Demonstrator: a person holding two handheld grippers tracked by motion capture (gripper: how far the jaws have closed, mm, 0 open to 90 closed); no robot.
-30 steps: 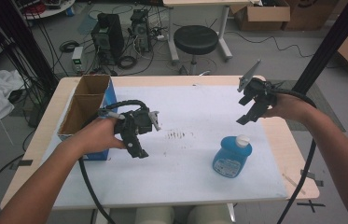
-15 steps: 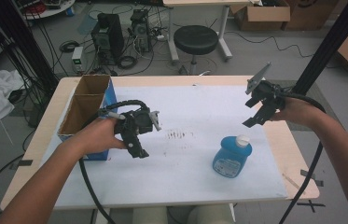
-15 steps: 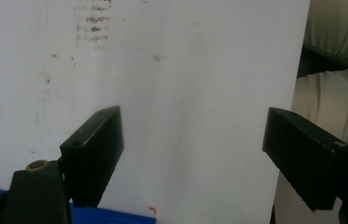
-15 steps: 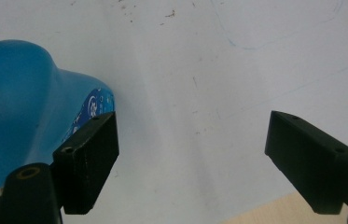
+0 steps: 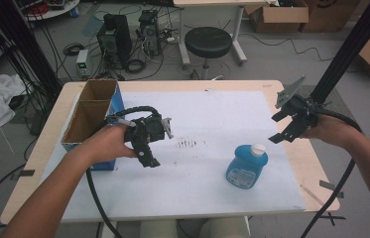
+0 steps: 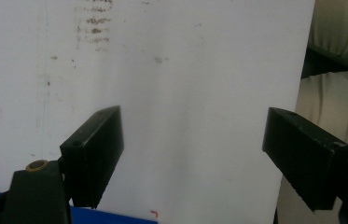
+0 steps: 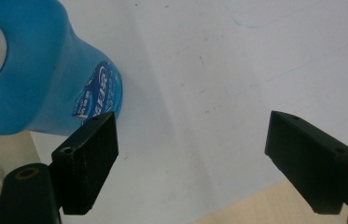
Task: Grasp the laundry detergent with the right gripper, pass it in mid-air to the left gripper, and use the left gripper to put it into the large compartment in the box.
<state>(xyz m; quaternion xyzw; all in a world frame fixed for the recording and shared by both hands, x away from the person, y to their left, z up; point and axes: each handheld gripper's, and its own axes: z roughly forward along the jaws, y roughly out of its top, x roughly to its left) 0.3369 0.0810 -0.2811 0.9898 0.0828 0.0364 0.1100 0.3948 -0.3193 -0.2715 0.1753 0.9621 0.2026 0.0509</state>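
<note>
Right gripper (image 5: 285, 127) is rising off the blue detergent bottle (image 5: 246, 165), jaws spread, empty.
I am reading this as release; left gripper (image 5: 148, 148) is idling unclenched by the cardboard box (image 5: 89, 111) on the bench (image 5: 212, 208).

One blue bottle (image 5: 247, 167) with one white cap (image 5: 257, 148), standing on one tabletop (image 5: 222, 89). One white sheet (image 5: 212, 183) spread over that tabletop. One open cardboard box (image 5: 89, 119) with two compartments, at the left edge. Two tongs: left tongs (image 5: 149, 148) and right tongs (image 5: 282, 126), each with two black jaws set wide apart. One black stool (image 5: 208, 42) beyond.
</note>
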